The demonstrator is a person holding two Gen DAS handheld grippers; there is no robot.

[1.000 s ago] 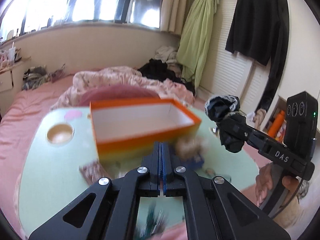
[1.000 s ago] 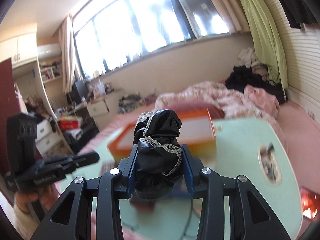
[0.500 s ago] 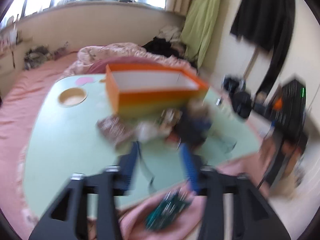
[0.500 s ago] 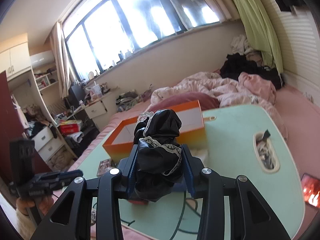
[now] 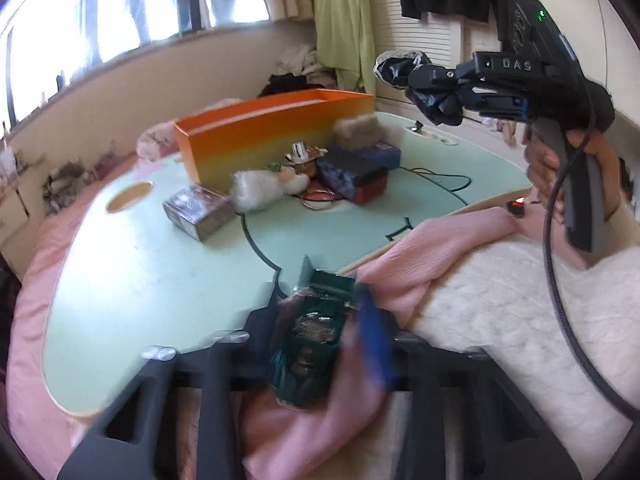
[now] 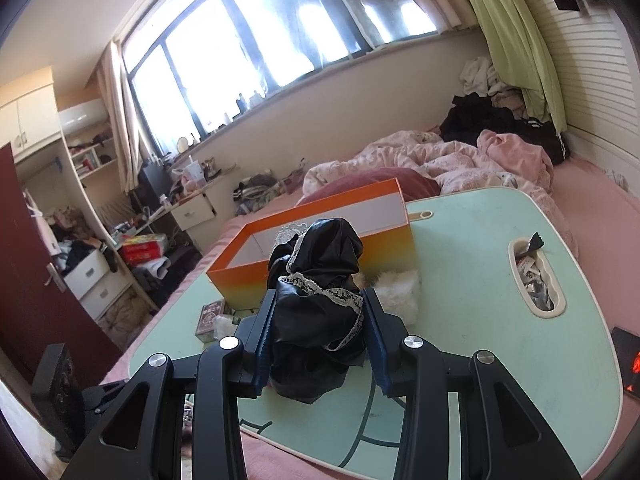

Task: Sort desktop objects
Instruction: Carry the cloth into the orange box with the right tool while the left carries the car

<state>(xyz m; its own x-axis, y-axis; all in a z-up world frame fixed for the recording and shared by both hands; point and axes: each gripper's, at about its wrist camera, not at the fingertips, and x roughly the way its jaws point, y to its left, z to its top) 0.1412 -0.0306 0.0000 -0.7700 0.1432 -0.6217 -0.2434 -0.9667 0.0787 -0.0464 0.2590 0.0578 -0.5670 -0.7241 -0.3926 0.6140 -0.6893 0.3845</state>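
Observation:
A green packet (image 5: 308, 344) lies on a pink blanket (image 5: 420, 248) at the near edge of the light green table (image 5: 140, 272). My left gripper (image 5: 316, 332), blurred, has its jaws closing on this packet, and its fingers lie against both sides. My right gripper (image 6: 318, 312) is shut on a bundled black cloth with white lace trim (image 6: 316, 280) and holds it above the table (image 6: 480, 300), in front of the orange box (image 6: 320, 216). The left wrist view shows that gripper (image 5: 432, 84) raised at upper right with the cloth (image 5: 400, 68), right of the open orange box (image 5: 272, 136).
Before the box lie a small dark carton (image 5: 198, 210), a white fluffy item (image 5: 260, 188), a blue pouch (image 5: 352, 170) and a grey fluffy item (image 5: 360, 130). A round cup hole (image 5: 130, 196) is at the left. A slot with scraps (image 6: 536, 280) is at the right. A bed lies behind.
My left gripper dropped back and down to the table's near edge, opened, and came in around the green packet. My right gripper sank slightly, still gripping the black cloth.

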